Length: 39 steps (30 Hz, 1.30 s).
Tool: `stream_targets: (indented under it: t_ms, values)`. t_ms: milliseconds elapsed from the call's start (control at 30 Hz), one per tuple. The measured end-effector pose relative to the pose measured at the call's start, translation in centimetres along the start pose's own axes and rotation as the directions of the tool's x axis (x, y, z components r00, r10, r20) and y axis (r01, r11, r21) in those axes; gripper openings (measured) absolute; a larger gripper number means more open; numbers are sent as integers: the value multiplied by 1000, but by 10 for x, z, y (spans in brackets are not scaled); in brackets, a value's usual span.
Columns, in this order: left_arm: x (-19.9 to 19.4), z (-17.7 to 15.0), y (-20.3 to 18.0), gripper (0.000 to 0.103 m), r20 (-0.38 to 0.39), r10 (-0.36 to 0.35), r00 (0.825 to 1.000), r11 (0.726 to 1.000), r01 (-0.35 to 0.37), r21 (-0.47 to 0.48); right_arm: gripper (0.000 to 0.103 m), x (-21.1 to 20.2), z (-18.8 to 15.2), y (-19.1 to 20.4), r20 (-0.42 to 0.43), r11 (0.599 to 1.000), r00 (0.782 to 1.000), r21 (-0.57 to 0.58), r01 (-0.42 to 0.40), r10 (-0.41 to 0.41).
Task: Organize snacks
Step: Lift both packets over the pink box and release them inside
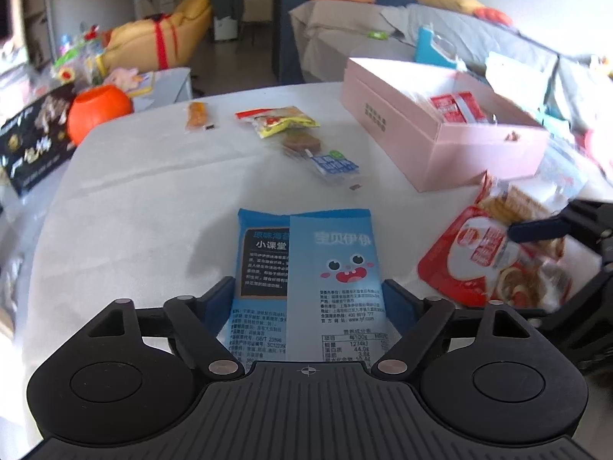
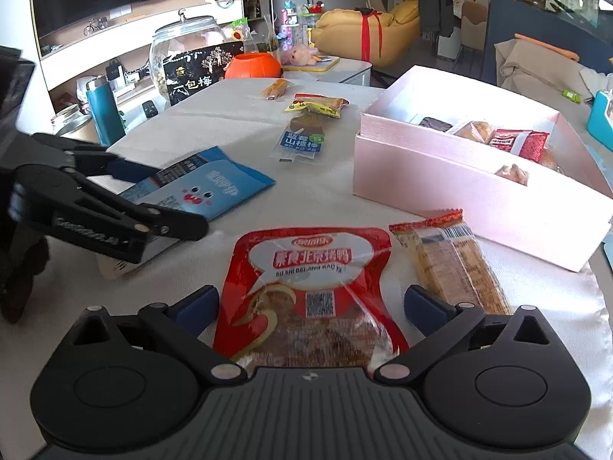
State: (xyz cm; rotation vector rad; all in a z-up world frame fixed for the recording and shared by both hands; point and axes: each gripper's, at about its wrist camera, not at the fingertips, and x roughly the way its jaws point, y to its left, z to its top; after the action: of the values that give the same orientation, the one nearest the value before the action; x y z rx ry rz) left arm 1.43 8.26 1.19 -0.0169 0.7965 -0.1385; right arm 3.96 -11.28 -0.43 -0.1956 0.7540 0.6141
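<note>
Left gripper [image 1: 306,291]: my fingers clamp the blue seaweed packet [image 1: 306,268].
Right gripper [image 2: 312,303]: jaws apart, straddling red vegetarian-duck pouch [image 2: 310,287]; closing may buckle the slick foil or snag the adjacent biscuit pack [image 2: 456,264].

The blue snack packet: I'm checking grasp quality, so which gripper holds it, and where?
The left gripper is closed across the blue snack packet at its near end, fingers on both long edges.

left wrist: low, forward | right wrist: low, forward | shared: pink box [image 1: 440,134]
</note>
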Motion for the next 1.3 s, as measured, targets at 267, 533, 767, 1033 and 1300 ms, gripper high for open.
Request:
stream_targets:
  t_ms: [267, 533, 767, 1033, 1300]
  values:
    - [-24, -5, 3, 84, 30, -30, 999, 998, 31, -48, 63, -16, 10, 16, -11, 997, 999, -61, -45, 45]
    - [-17, -10, -1, 84, 6, -56, 998, 996, 57, -69, 62, -49, 11, 7, 53, 998, 998, -61, -19, 22]
    - [-55, 23, -20, 83, 176, -172, 969, 983, 182, -39, 62, -88, 20, -20, 150, 997, 986, -12, 77, -74]
    - [-55, 157, -41, 90, 428, -315, 847, 927, 372, -54, 63, -156, 118, -92, 373, 977, 903, 111, 183, -212]
    - [59, 202, -82, 90, 238, -351, 906, 925, 375, -65, 79, -140, 210, -147, 336, 967, 918, 209, 145, -210]
